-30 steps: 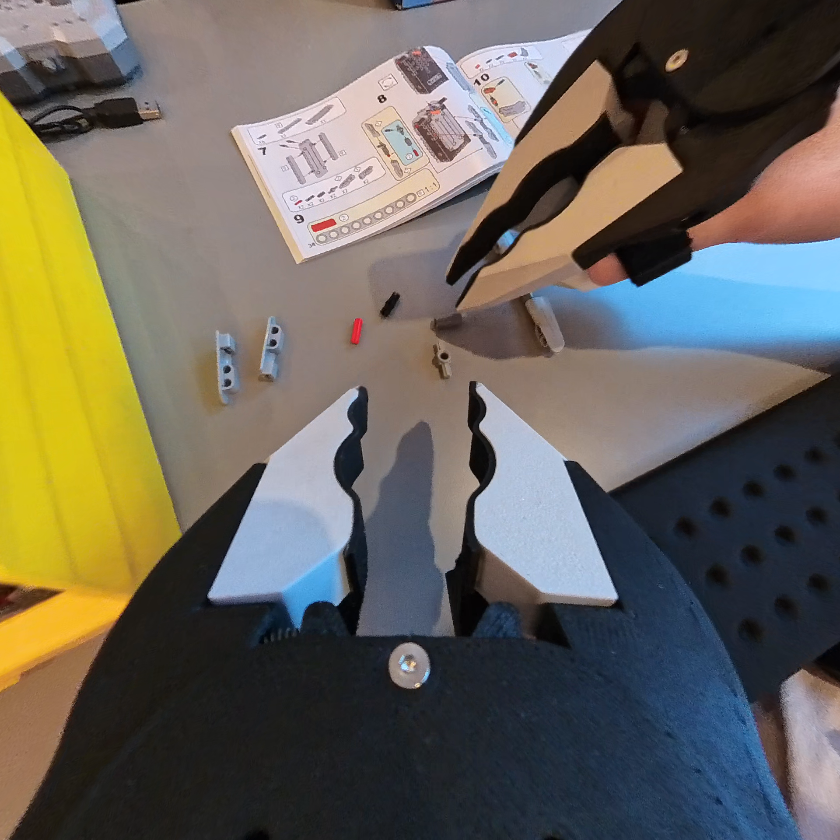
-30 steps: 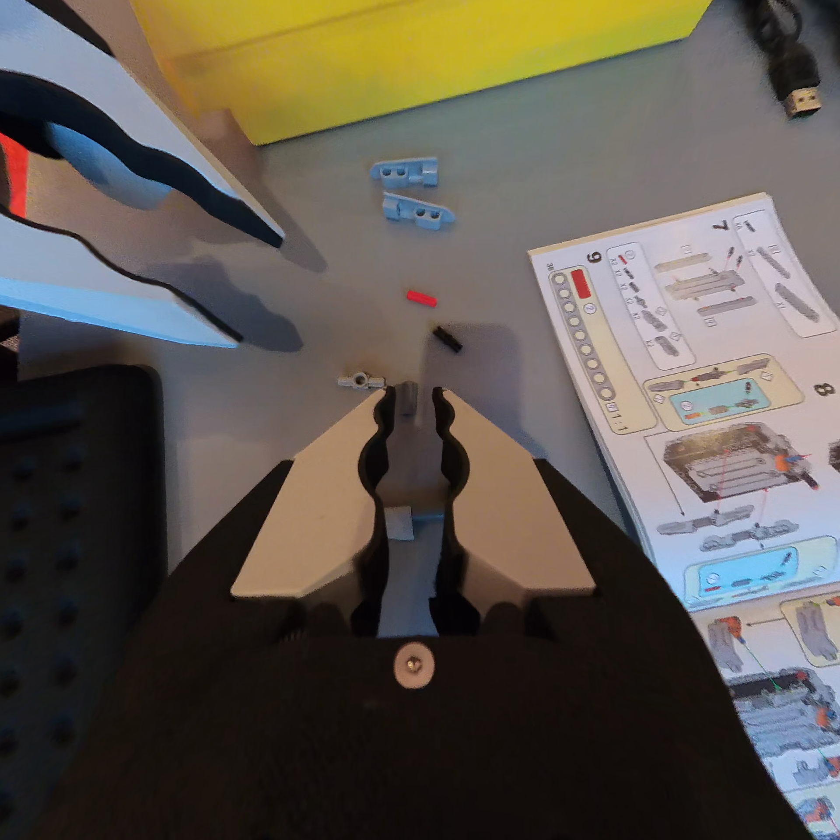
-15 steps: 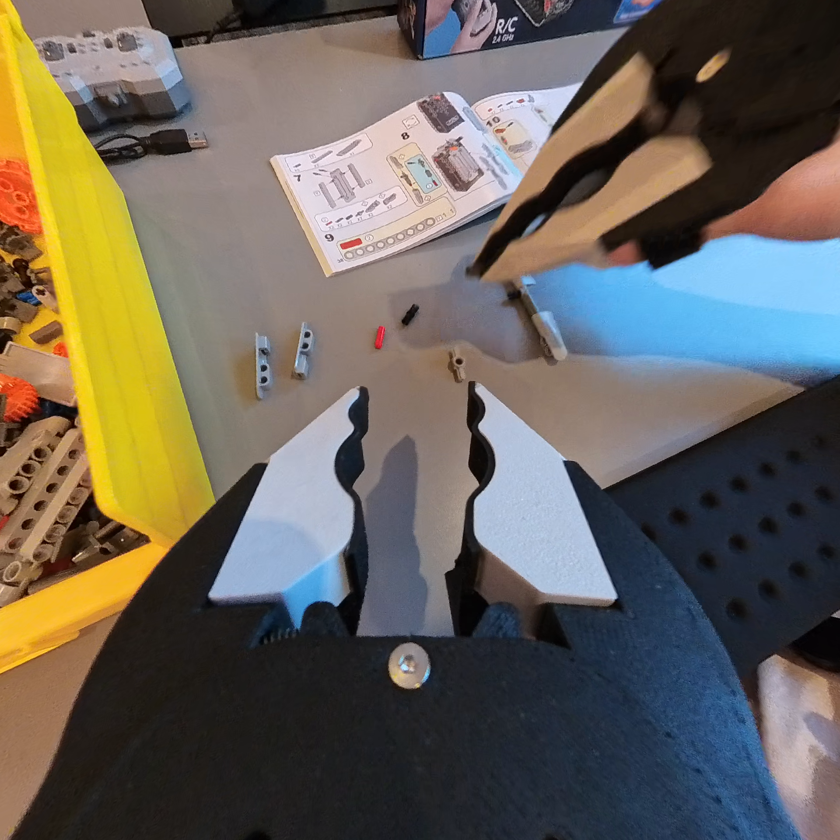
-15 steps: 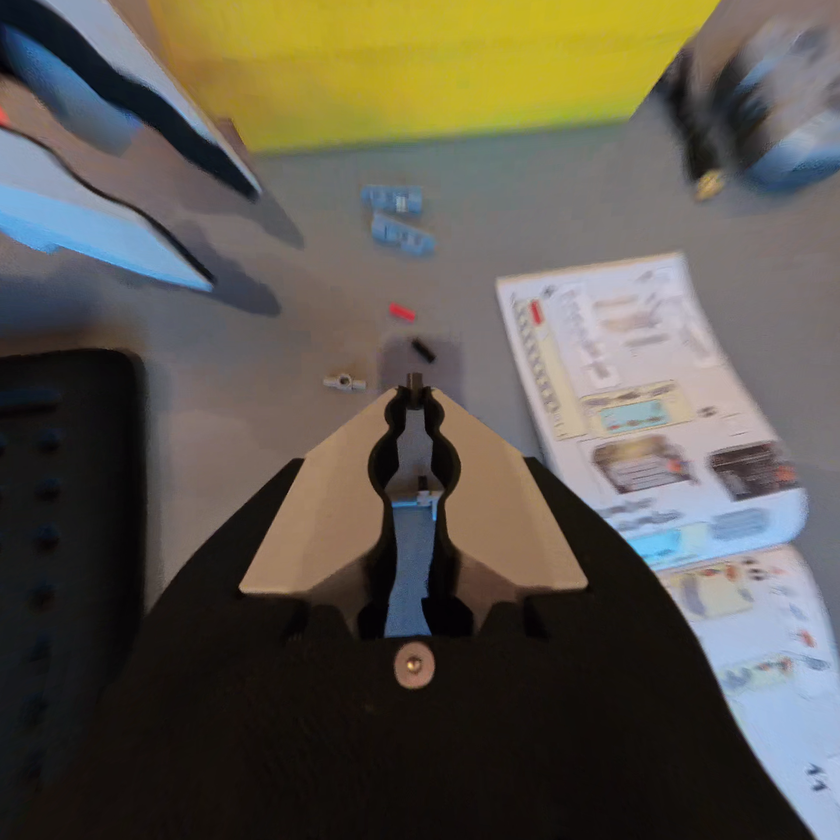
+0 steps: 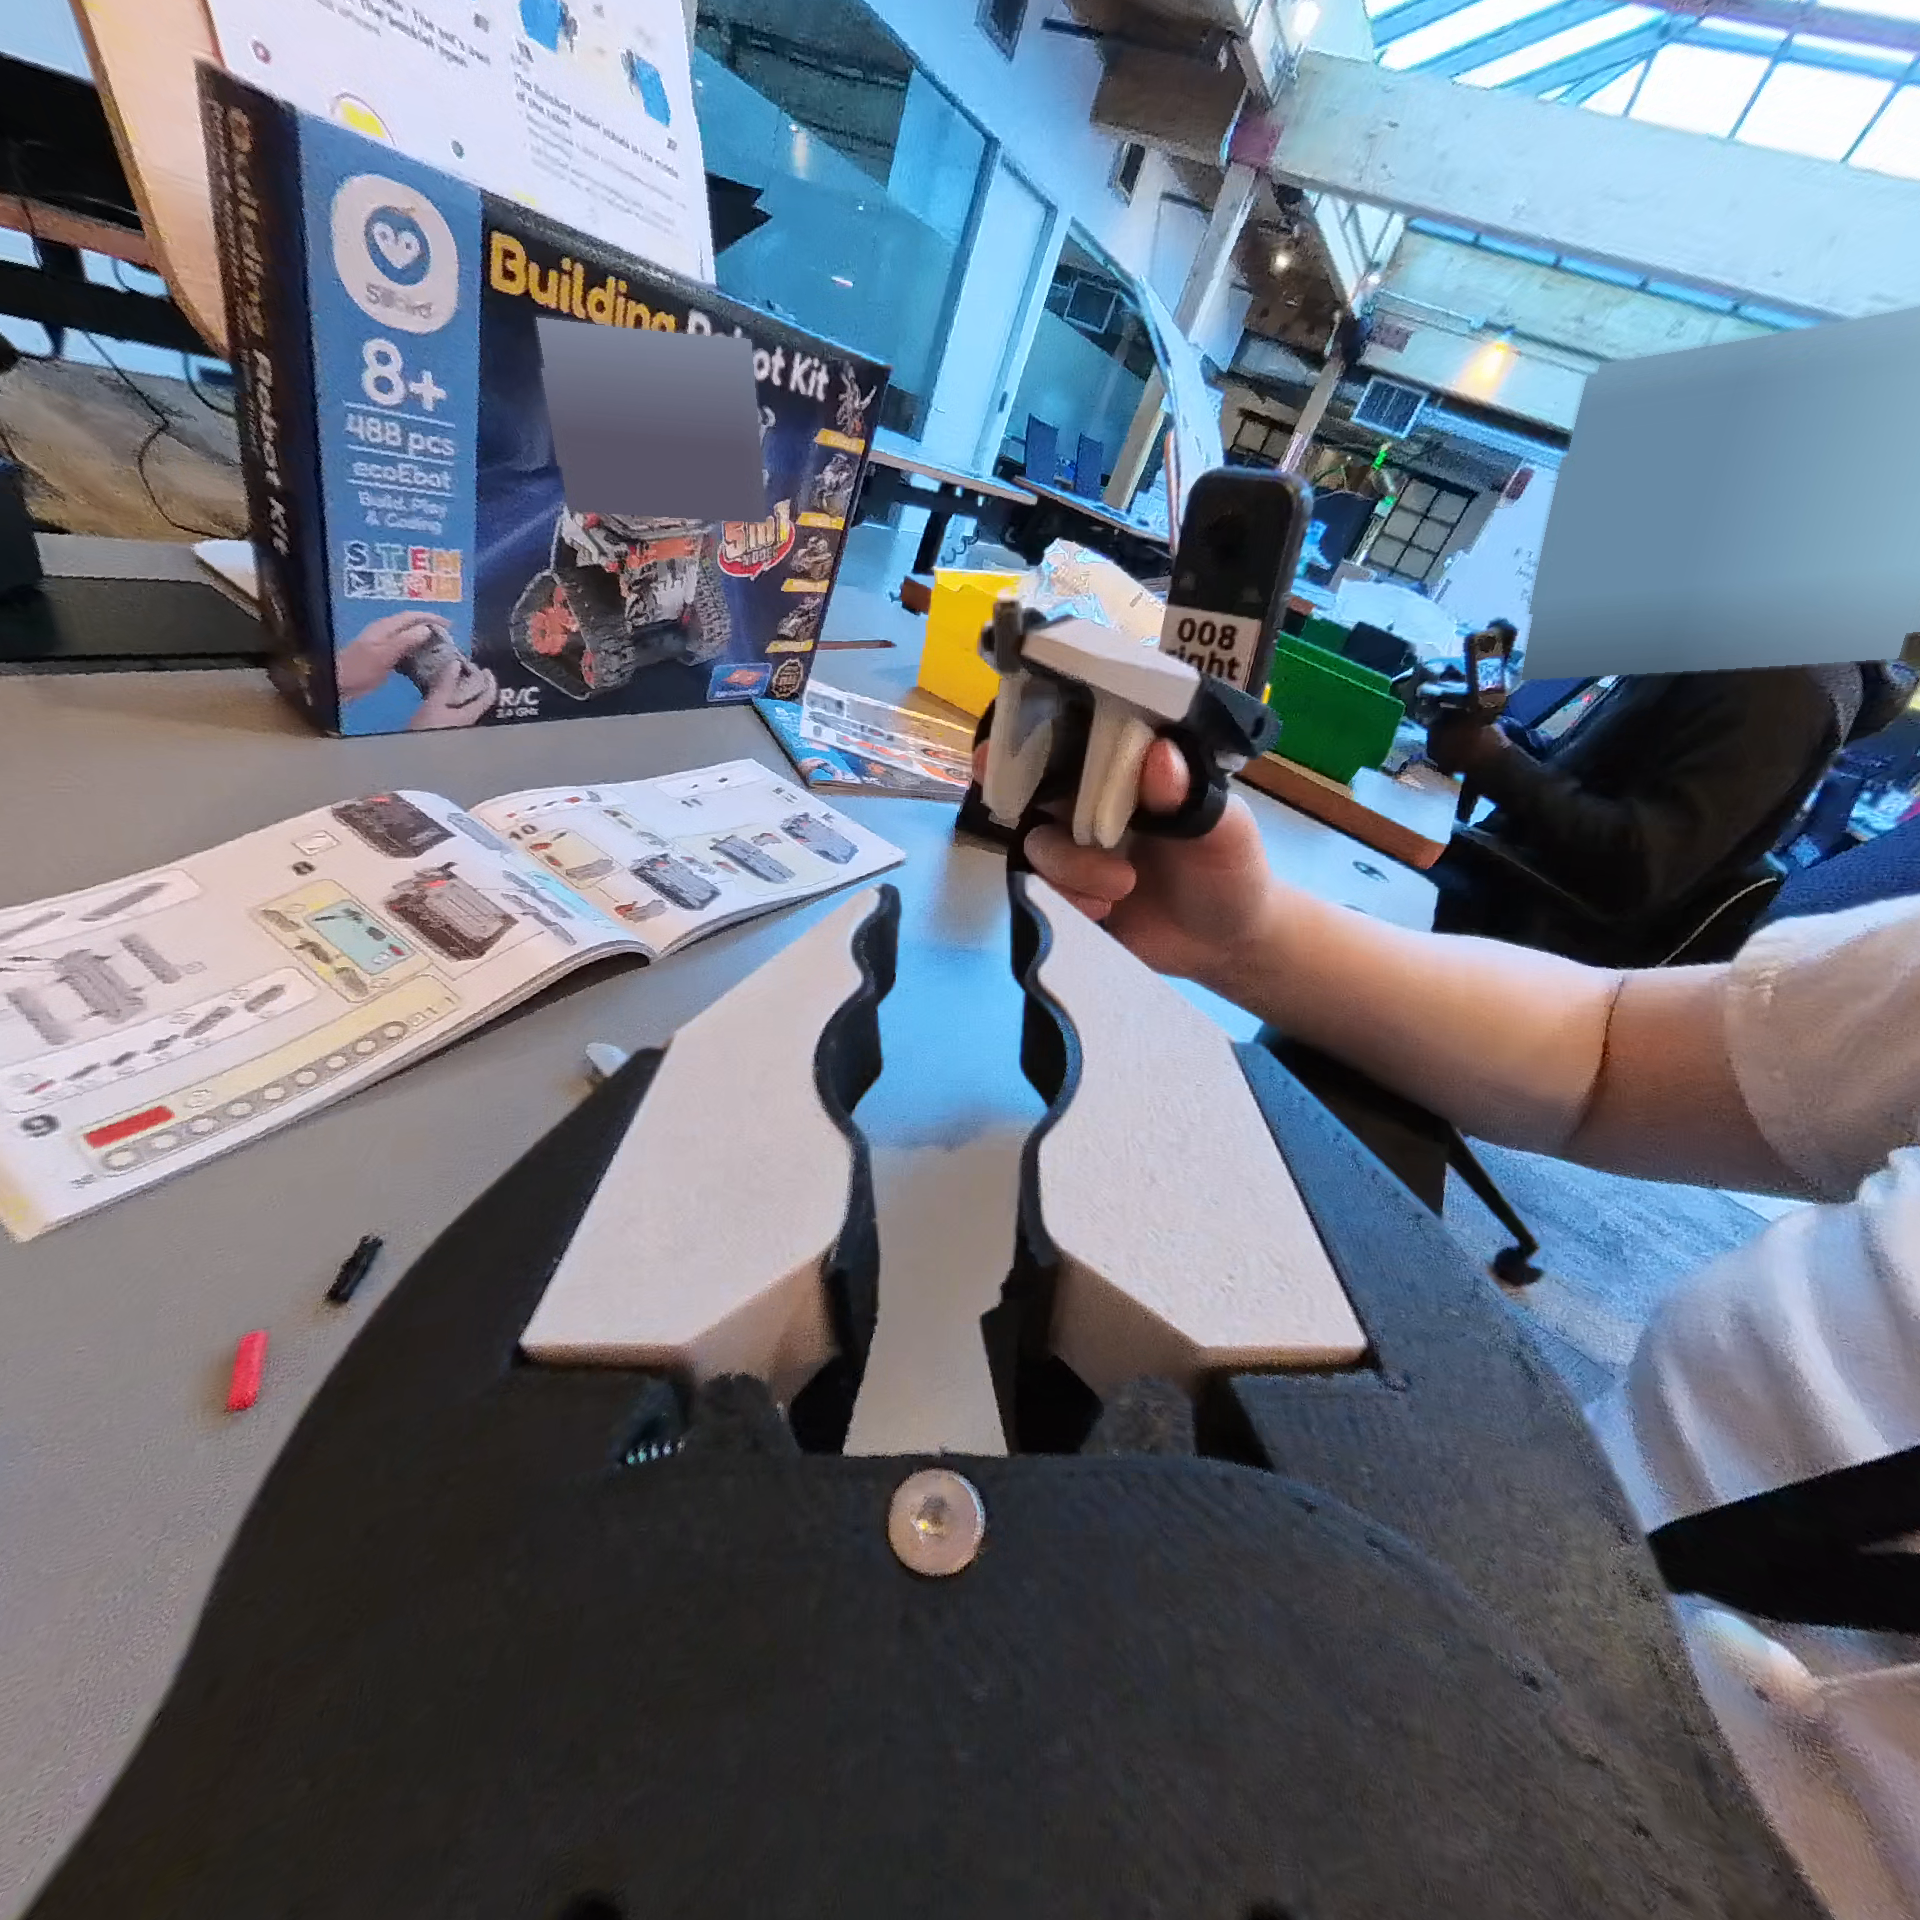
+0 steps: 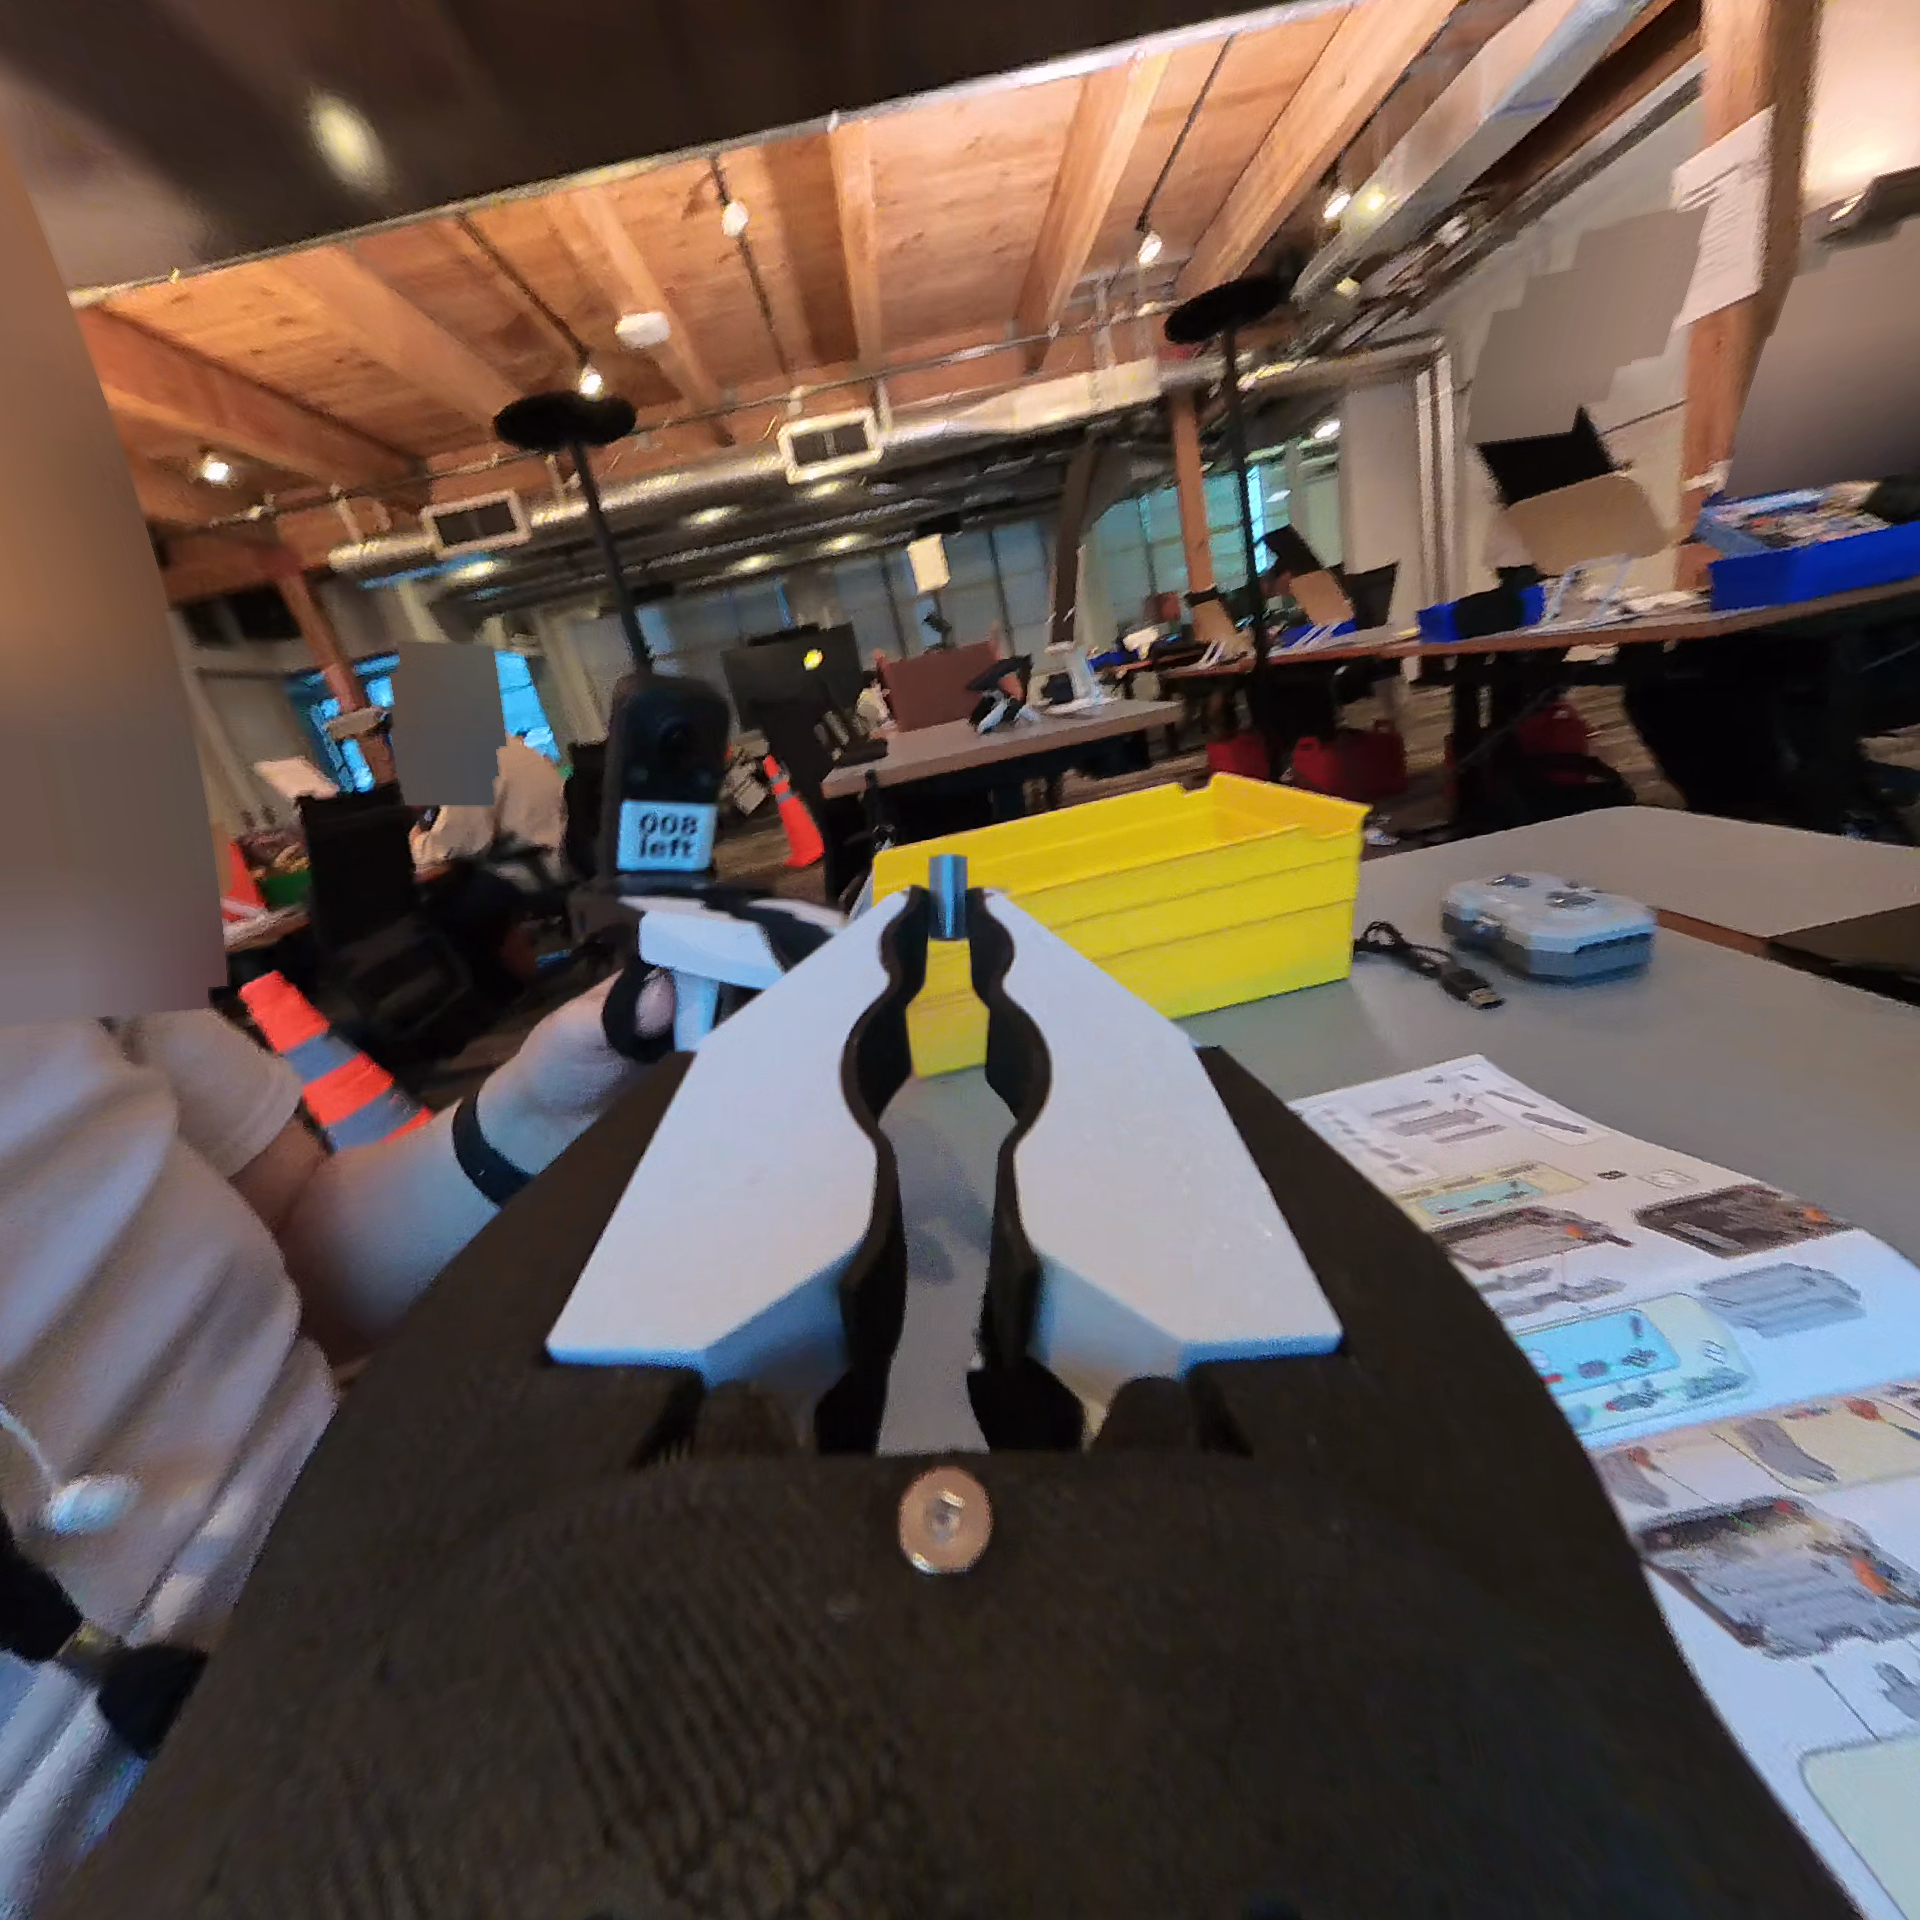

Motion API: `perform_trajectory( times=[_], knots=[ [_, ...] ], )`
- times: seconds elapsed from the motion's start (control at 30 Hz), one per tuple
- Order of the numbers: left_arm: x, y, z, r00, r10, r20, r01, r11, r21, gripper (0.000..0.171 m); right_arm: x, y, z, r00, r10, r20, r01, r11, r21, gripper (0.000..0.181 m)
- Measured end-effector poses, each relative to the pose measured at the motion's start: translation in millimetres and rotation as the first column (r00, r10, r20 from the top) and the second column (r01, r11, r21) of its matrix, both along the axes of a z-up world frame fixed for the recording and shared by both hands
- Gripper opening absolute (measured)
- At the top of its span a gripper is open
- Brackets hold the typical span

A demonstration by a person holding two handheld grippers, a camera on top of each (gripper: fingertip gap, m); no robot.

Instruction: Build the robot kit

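My right gripper [image 6: 948, 920] is shut on a small dark grey pin [image 6: 948, 896], which stands upright at its fingertips, raised above the grey table [image 6: 1621, 1039]. In the left wrist view, a hand holds the right gripper [image 5: 1023, 649] up with the pin [image 5: 1004, 623] at its tip. My left gripper [image 5: 954, 899] is open and empty, held level over the table and pointing toward the right gripper. It also shows in the right wrist view [image 6: 779, 920], to the left, with a hand on it. A red pin [image 5: 246, 1369] and a black pin [image 5: 353, 1268] lie on the table at the left.
An open instruction booklet [image 5: 364, 956] lies on the table, also in the right wrist view [image 6: 1662, 1299]. A kit box [image 5: 540, 468] stands behind it. A yellow bin [image 6: 1143, 904], a grey controller [image 6: 1548, 925] and a USB cable [image 6: 1444, 971] sit farther back. A person's arm [image 5: 1455, 1029] reaches in from the right. My right fingertips sit around 8 centimetres from my left ones.
My right gripper closed on the grey pin and lifted it off the table. Both grippers rose and tilted from looking down at the table to level. The left stayed open.
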State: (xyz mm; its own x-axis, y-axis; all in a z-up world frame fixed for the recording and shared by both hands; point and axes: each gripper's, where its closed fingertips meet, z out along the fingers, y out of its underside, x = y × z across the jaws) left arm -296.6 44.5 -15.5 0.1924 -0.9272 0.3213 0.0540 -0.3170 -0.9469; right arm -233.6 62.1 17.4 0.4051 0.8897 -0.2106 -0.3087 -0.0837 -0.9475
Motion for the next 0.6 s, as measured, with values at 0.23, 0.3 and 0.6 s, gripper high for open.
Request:
perform_trajectory(
  times=[0.23, 0.3, 0.6],
  knots=[
    [8.4, 6.2, -7.2, 0.987, 0.109, -0.121, -0.075, 0.964, 0.256, 0.029, -18.1, 2.3, -21.5, 0.995, 0.092, -0.026, -0.095, 0.972, -0.213, 0.005],
    [13.8, 6.4, -6.5, 0.970, 0.158, -0.186, -0.070, 0.910, 0.408, 0.035, -22.8, 3.7, -27.6, 0.986, 0.132, -0.102, -0.159, 0.929, -0.335, 0.005],
    [41.8, 2.8, 1.0, 0.917, 0.258, -0.305, 0.039, 0.702, 0.711, 0.028, -36.2, -7.1, -28.6, 0.905, 0.256, -0.339, -0.401, 0.778, -0.484, 0.005]
  ],
)
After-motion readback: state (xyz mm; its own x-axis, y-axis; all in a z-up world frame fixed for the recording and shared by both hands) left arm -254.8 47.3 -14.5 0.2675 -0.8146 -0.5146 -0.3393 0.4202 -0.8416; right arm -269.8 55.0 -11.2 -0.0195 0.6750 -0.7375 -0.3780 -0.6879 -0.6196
